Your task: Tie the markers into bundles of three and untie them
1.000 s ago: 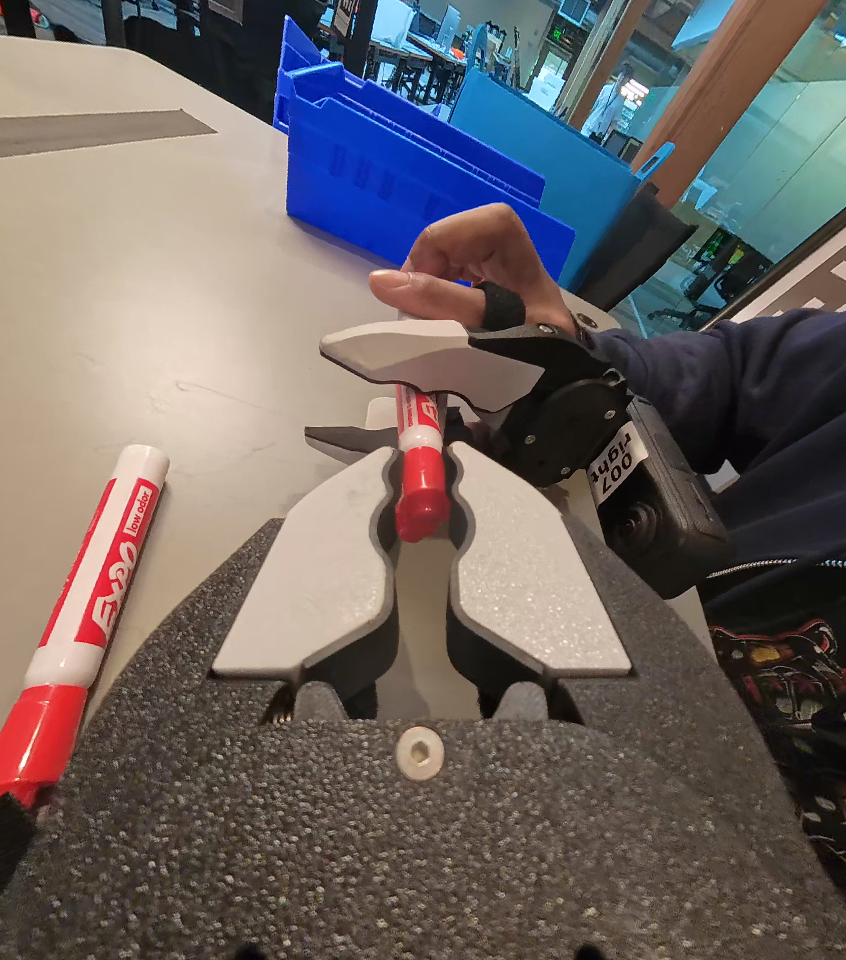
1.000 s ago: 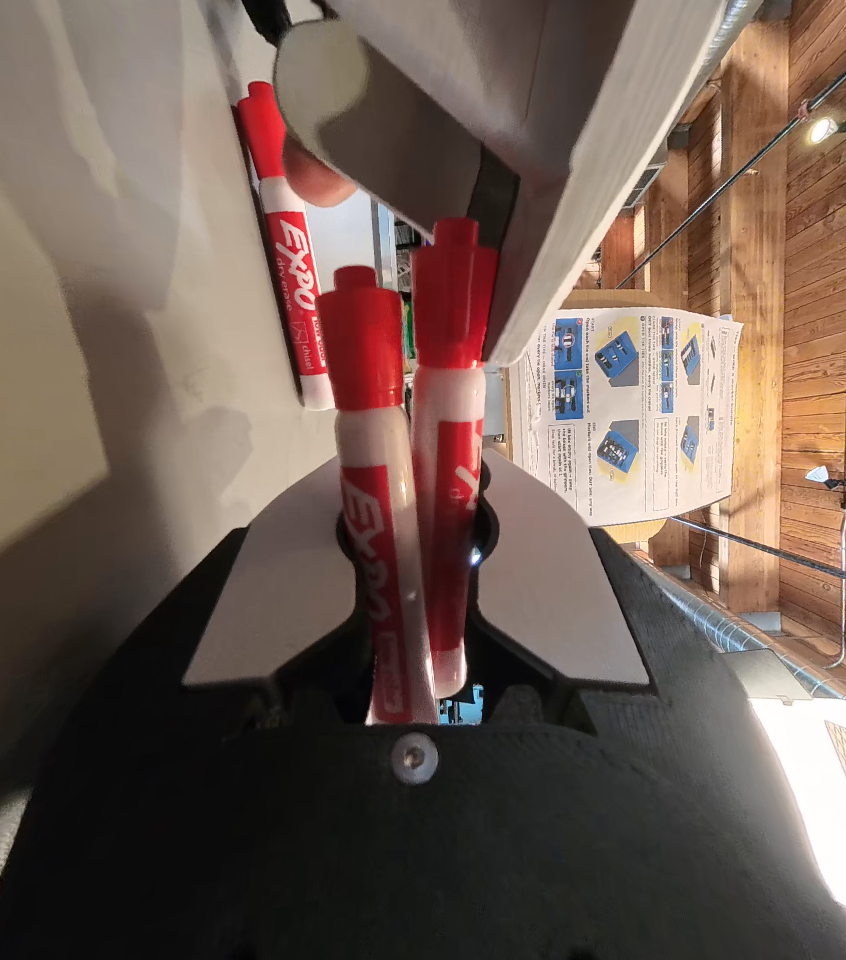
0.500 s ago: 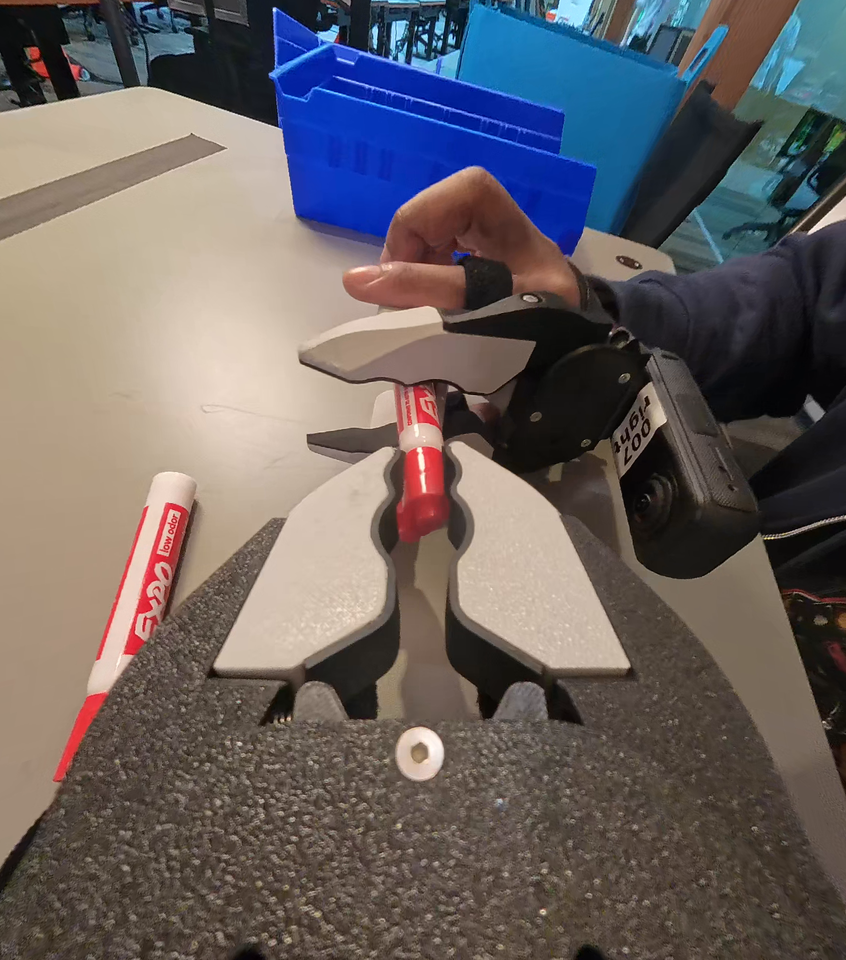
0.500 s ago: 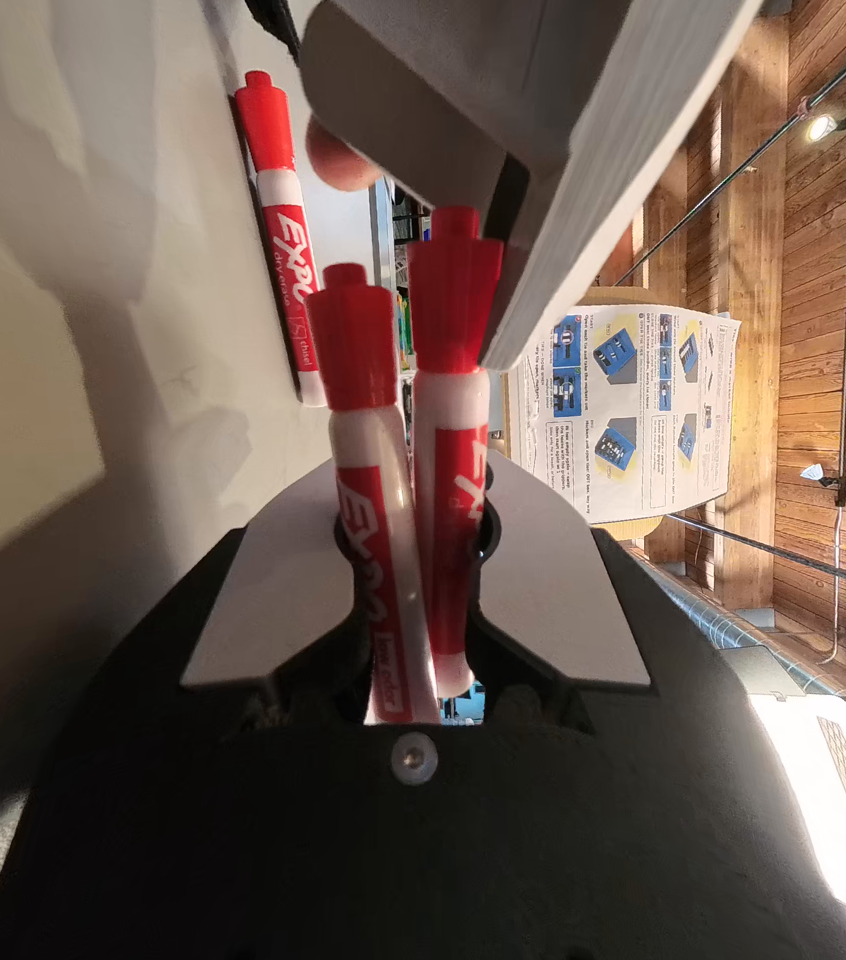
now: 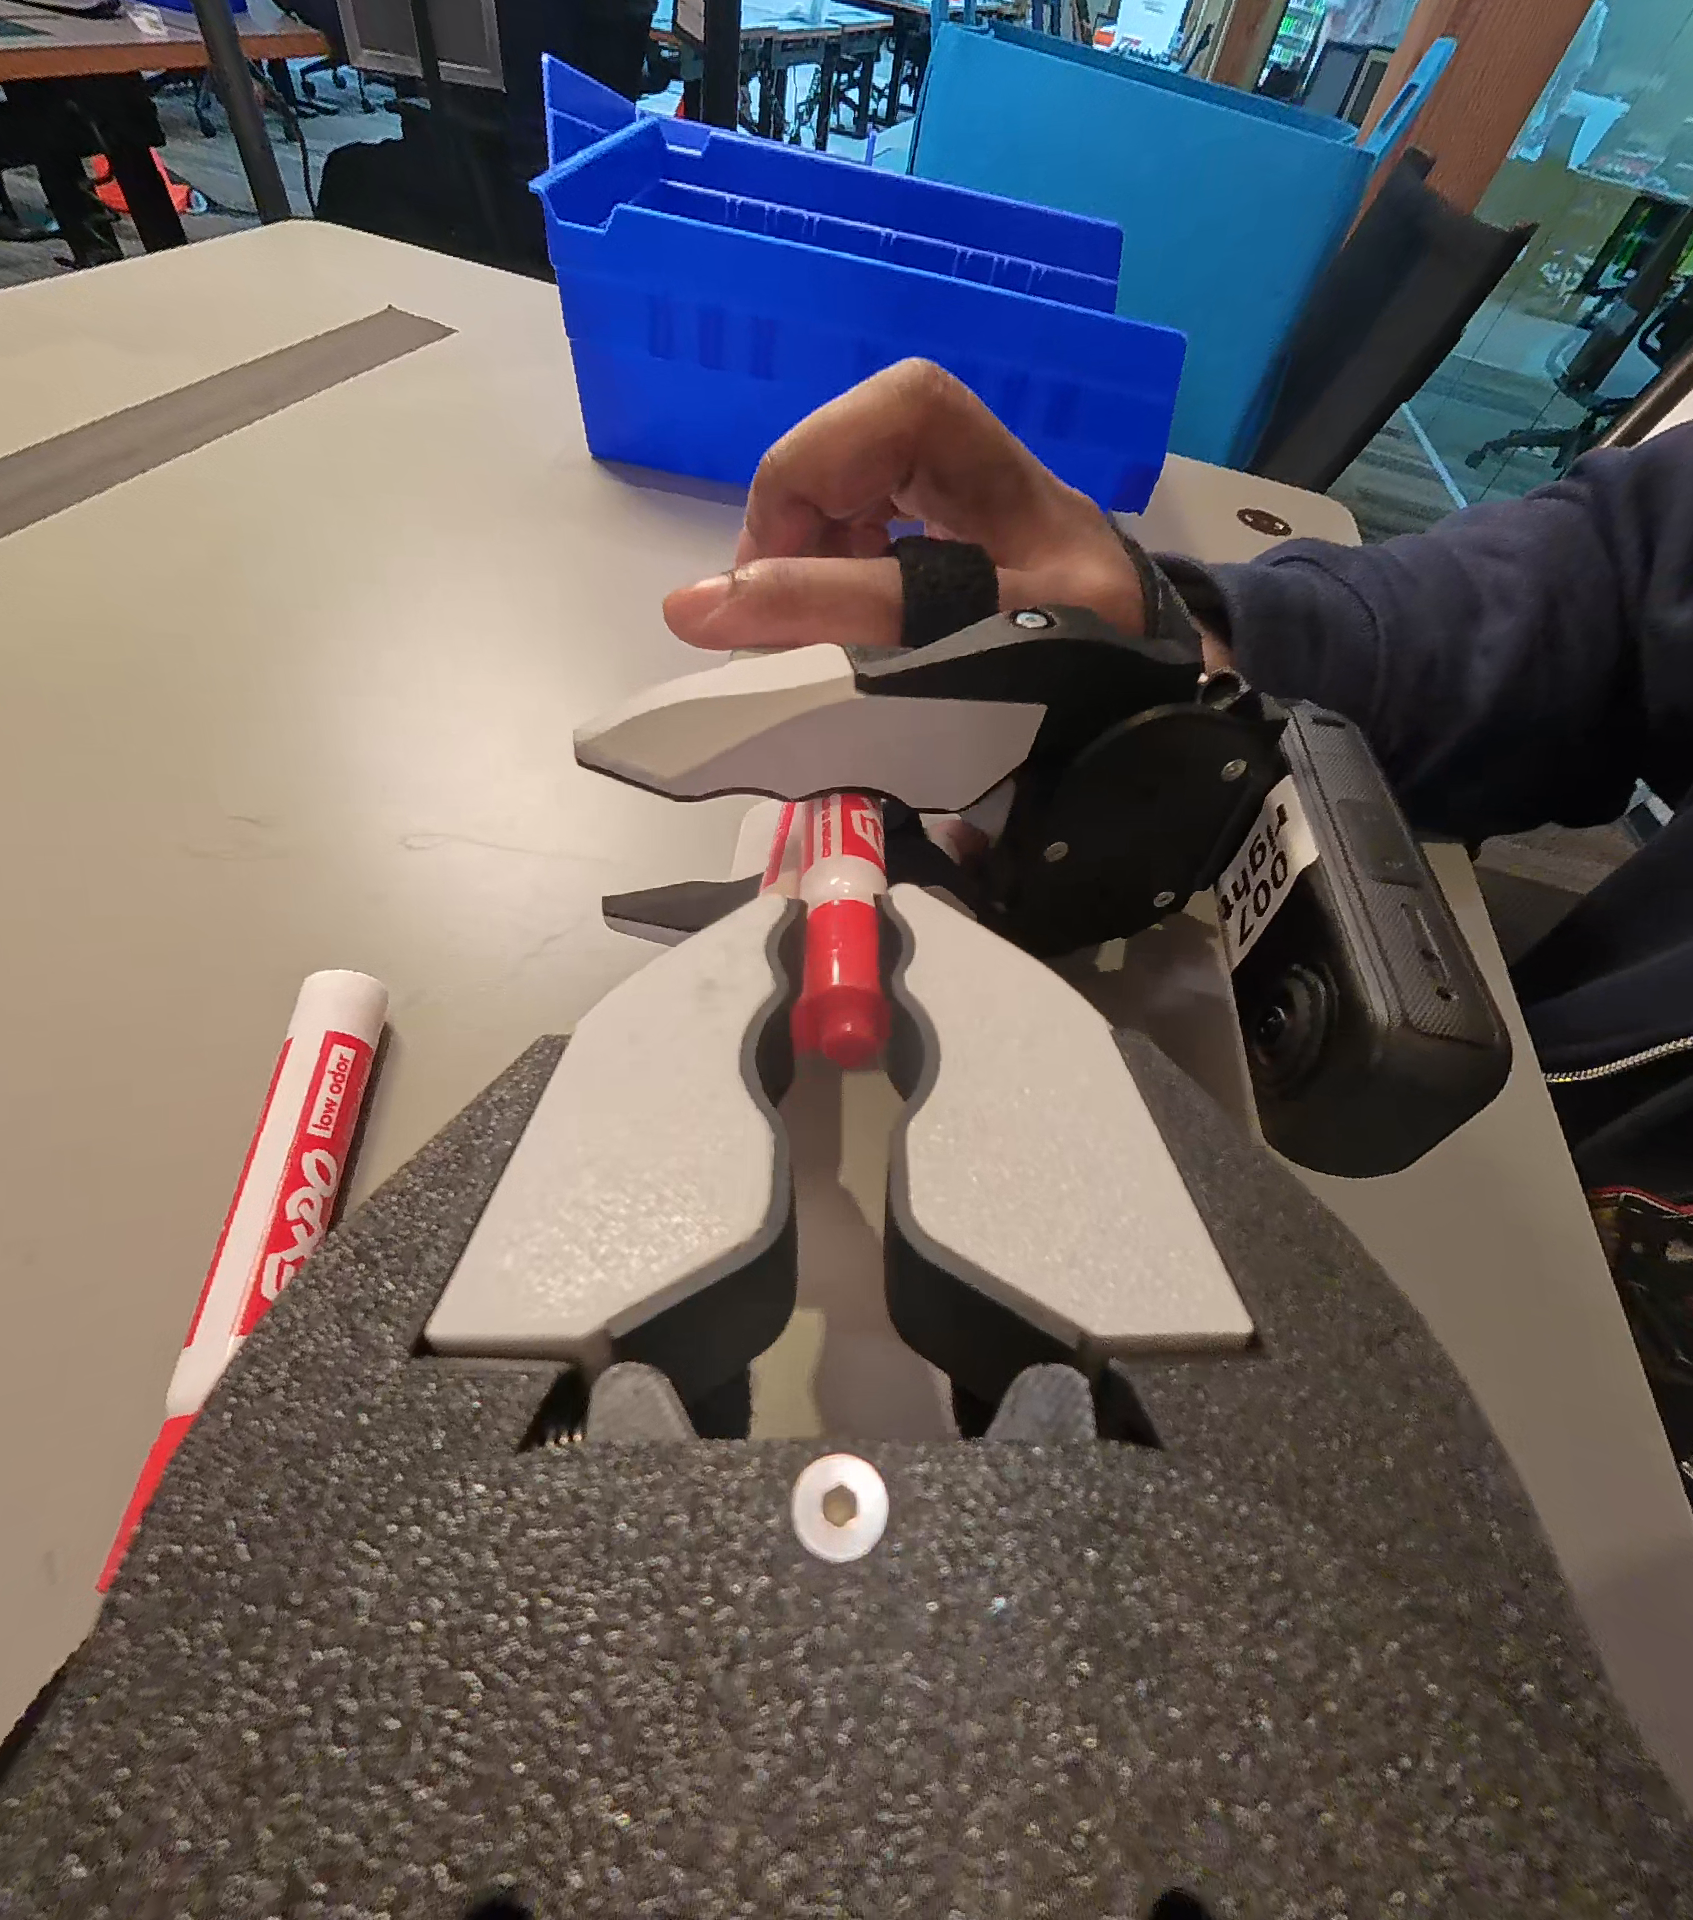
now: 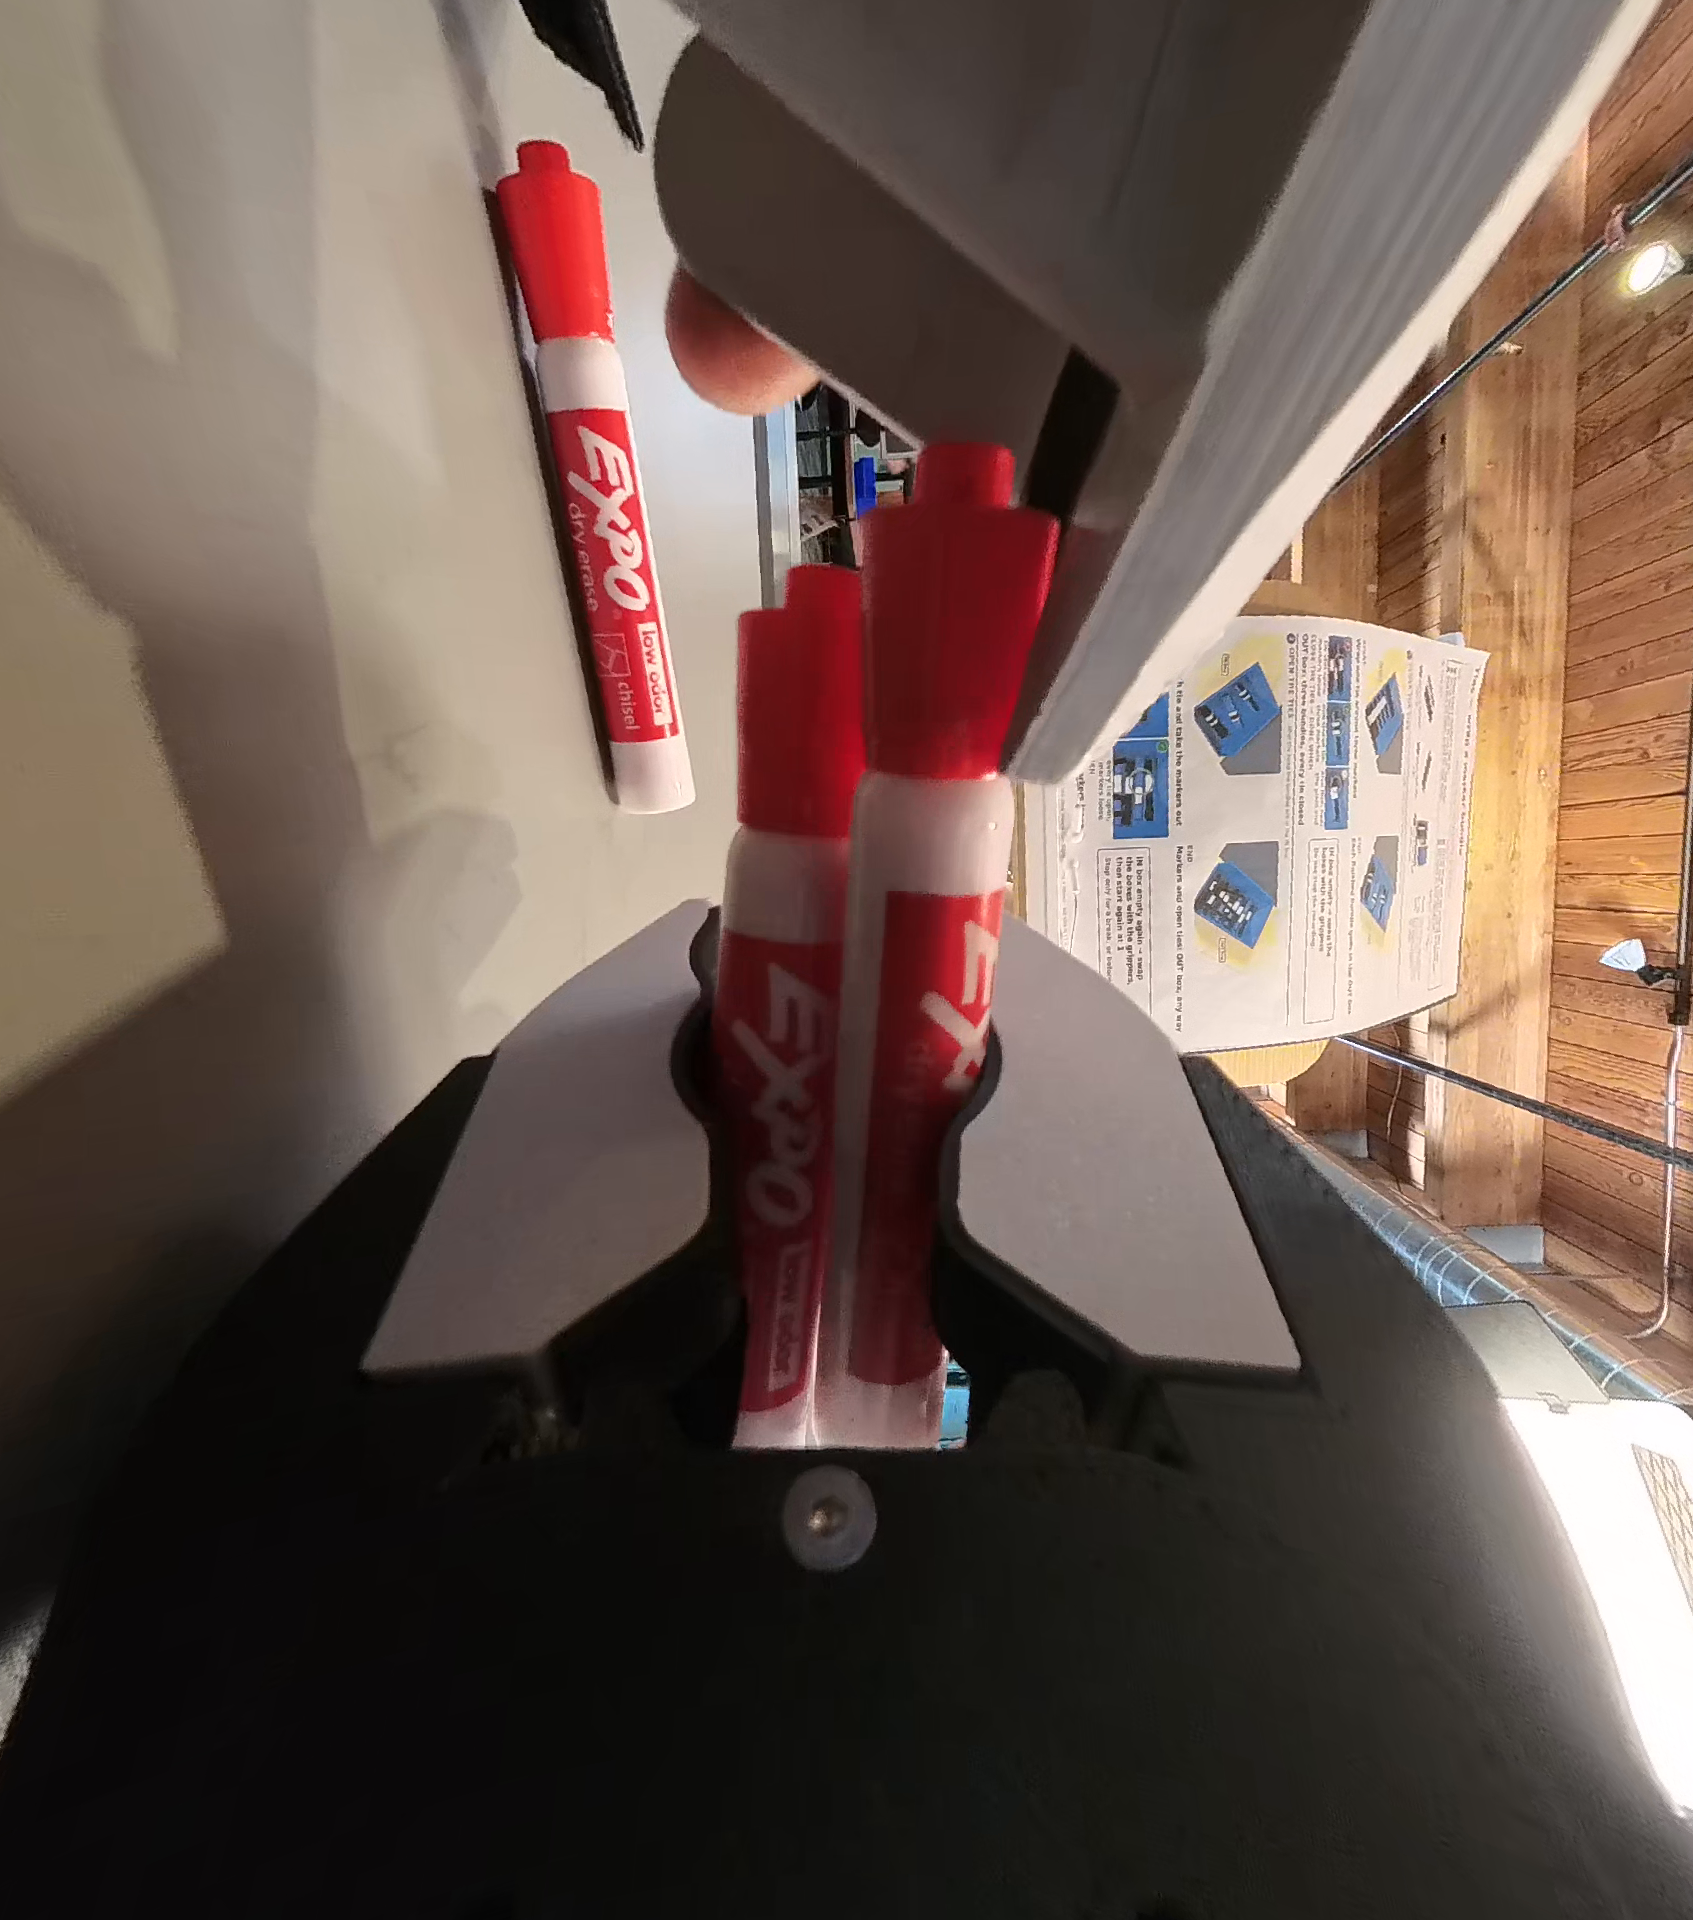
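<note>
Grey table (image 5: 198,644), clamped red markers (image 6: 863,935)

Three red-capped white markers with red labels: two (image 6: 883,935) are side by side, clamped together in the right gripper (image 6: 847,1039) above the desk (image 5: 198,675), while the third (image 5: 270,1195) lies flat near the desk's left side.
</note>
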### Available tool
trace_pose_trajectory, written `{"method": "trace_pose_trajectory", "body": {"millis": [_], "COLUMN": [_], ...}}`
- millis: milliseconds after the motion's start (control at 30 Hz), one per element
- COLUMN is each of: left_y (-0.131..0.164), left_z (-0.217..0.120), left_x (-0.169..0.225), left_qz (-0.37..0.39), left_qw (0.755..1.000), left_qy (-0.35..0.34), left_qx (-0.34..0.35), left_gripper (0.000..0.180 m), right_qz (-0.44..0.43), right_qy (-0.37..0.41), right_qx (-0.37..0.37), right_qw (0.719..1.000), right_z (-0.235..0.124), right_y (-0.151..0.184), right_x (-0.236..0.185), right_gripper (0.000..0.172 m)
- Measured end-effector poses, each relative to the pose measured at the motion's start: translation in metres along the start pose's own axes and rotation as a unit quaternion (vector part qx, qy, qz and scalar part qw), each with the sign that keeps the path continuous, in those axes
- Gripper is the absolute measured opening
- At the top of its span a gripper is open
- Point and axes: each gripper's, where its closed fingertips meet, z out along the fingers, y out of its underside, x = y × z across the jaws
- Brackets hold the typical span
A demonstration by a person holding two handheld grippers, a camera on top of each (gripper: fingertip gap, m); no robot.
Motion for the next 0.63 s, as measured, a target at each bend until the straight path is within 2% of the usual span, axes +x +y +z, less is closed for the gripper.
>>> {"method": "trace_pose_trajectory", "body": {"millis": [33,233,300,400,467,633], "left_y": [-0.001,-0.007,-0.006,0.001,0.012,0.032], "left_z": [0.000,-0.004,-0.004,-0.001,0.003,0.014], "left_x": [0.000,-0.002,-0.001,0.005,0.002,-0.001], "left_qz": [-0.003,-0.013,-0.010,-0.001,0.016,0.064], "left_qw": [1.000,1.000,1.000,1.000,0.999,0.993], "left_qy": [0.002,0.004,0.008,0.026,0.007,-0.029], "left_qx": [0.003,0.023,0.020,-0.010,-0.044,-0.093], "left_gripper": [0.012,0.011,0.018,0.046,0.057,0.054], "right_qz": [0.000,-0.004,-0.004,-0.005,-0.005,-0.007], "right_qy": [0.000,-0.008,-0.009,-0.012,-0.012,-0.011], "right_qx": [0.000,0.002,0.003,0.003,0.006,0.011], "right_qw": [1.000,1.000,1.000,1.000,1.000,1.000], "right_z": [0.000,0.000,0.000,0.000,0.000,0.000], "right_y": [0.000,0.000,0.000,0.000,-0.001,-0.003], "right_x": [0.000,-0.003,-0.004,-0.005,-0.005,-0.005], "right_gripper": [0.040,0.040,0.040,0.040,0.040,0.040]}}
